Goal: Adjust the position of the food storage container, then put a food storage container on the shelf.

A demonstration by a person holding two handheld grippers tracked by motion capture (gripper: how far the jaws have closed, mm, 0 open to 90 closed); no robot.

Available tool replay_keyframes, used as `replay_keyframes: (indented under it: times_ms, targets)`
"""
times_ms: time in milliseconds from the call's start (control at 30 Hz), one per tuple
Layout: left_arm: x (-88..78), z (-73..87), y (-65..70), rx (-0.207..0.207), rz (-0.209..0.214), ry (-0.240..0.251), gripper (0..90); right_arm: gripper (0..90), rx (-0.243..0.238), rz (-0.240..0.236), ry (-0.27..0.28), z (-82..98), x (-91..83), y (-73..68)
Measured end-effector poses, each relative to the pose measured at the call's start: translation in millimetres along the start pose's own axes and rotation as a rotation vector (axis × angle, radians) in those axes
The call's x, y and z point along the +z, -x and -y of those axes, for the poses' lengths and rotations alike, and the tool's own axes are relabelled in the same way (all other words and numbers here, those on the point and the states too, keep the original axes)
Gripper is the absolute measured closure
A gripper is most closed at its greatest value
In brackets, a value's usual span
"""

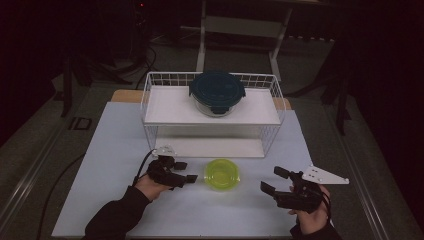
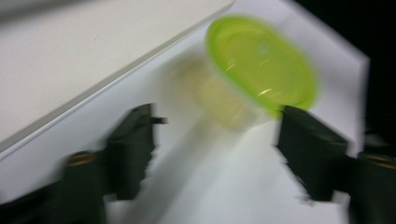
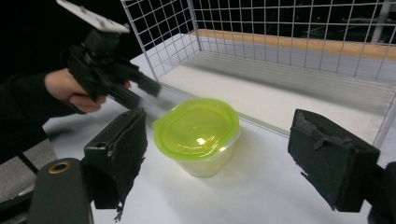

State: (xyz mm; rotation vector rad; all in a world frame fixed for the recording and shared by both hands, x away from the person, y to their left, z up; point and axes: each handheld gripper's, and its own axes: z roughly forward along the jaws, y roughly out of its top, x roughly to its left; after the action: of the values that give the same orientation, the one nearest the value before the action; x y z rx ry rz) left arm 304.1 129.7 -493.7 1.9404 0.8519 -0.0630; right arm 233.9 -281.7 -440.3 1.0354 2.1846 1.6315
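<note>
Container: a small clear tub with a lime-green lid [image 1: 222, 174] stands upright on the white table [image 1: 120, 150], lower centre of the high view, just in front of the wire rack [image 1: 150, 100].
Left gripper [image 1: 186, 172]: held in the left hand [image 1: 147, 185] at lower left of the high view, its fingers [image 1: 191, 178] pointing right toward the tub, close beside it but apart from it.
Left fingers' state: spread wide with nothing between them; in the blurred left gripper view the tub sits in the upper centre, beyond the tips.
Right gripper [image 1: 274, 180]: lower right of the high view, in the right hand [image 1: 312, 212], aimed left at the tub and well apart from it.
Right fingers' state: wide open, empty; in the right gripper view the tub stands centre frame, framed between the two pads but beyond them.
Rack shelf: a round glass container with a dark blue lid [image 1: 217, 91] sits on the top shelf, upper centre.
</note>
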Motion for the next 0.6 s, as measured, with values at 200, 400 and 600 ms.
replay_keyframes:
  times_ms: [200,400,600]
  targets:
    - [-13.8,-16.8,8.9,-0.04,0.02,0.052,1.9,17.6,-0.068,0.018,-0.012,-5.4,10.1,1.4]
    - [-3.4,-30.2,17.3,-0.092,0.034,0.042,2.1,15.8,-0.046,0.002,-0.049,-12.5,30.3,5.4]
    - [14.5,-37.0,17.8,-0.166,0.046,0.014,2.7,13.2,0.06,-0.024,-0.085,-17.5,53.6,15.3]
